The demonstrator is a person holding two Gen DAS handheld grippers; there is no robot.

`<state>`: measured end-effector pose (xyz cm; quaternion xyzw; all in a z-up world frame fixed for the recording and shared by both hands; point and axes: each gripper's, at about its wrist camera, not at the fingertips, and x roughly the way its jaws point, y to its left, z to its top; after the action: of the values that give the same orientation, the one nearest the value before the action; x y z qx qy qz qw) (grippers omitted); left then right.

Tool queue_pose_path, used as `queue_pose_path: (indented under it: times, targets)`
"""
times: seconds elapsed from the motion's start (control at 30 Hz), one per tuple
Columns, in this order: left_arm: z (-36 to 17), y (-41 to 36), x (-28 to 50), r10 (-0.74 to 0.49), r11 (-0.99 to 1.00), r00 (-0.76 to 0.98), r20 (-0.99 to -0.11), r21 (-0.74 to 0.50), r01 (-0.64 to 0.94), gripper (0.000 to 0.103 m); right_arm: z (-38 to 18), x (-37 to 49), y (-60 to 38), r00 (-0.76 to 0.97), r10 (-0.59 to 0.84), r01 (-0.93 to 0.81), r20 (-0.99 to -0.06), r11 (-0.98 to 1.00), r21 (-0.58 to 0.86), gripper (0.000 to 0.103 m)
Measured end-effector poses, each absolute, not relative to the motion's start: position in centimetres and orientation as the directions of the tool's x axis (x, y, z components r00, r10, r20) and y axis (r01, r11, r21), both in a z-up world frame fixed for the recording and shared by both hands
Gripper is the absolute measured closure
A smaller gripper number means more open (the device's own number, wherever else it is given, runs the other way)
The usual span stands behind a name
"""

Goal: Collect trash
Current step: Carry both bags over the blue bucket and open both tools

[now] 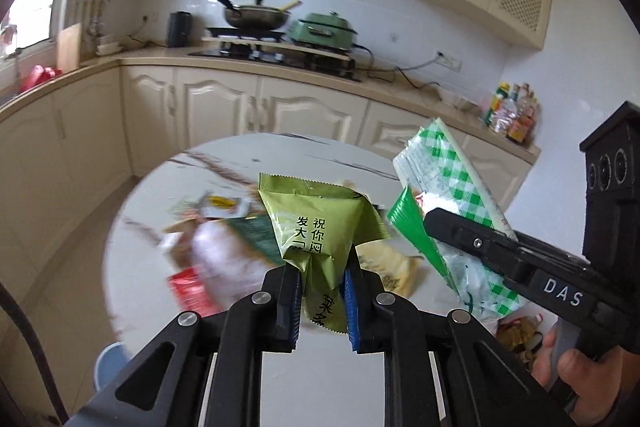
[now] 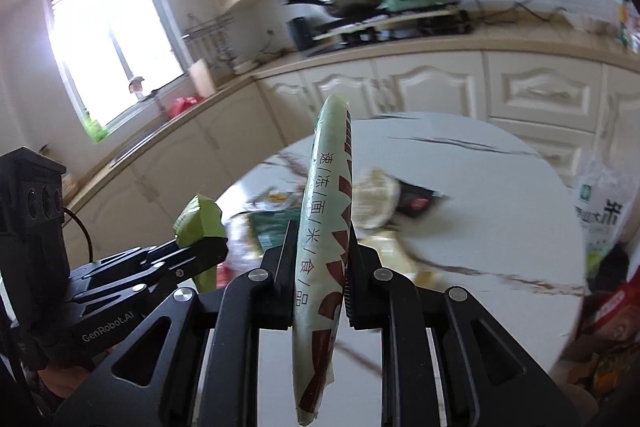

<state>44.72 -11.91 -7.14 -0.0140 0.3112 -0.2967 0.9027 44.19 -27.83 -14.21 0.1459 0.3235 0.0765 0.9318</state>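
Clamping a green wrapper (image 1: 320, 227), the left tongs (image 1: 322, 297) match the right tongs (image 2: 318, 285) clamped on a checked bag (image 2: 326, 227), while more wrappers (image 1: 208, 251) lie on the table (image 1: 304, 155) beyond both.

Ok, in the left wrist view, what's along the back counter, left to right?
Red item → wooden board → black appliance → wok → green electric pot → bottles.

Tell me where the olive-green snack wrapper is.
The olive-green snack wrapper is pinched in the left tongs, lifted above the round table, left of the checkered packet.
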Motion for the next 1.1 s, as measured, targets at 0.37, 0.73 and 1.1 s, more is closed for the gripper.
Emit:
queue_pose_path:
  times: [0.37, 0.73, 1.1]
  targets:
    - [-9.5, 10.7, 41.7, -0.229, 0.973, 0.750, -0.620, -0.155, 0.170, 0.089, -17.0, 48.7, -3.9, 0.611, 0.507, -0.400, -0.608, 0.861, 0.316, 0.085]
    - [-24.9, 22.3, 49.3, -0.226, 0.963, 0.523, -0.822, -0.270, -0.009, 0.089, -37.8, 58.6, 11.0, 0.298, 0.472, -0.422, -0.830, 0.845, 0.329, 0.085]
    - [-38.1, 26.8, 58.9, -0.231, 0.953, 0.300, -0.925, -0.278, -0.123, 0.089, -55.4, 65.4, 12.4, 0.101, 0.402, -0.302, -0.910, 0.884, 0.357, 0.069]
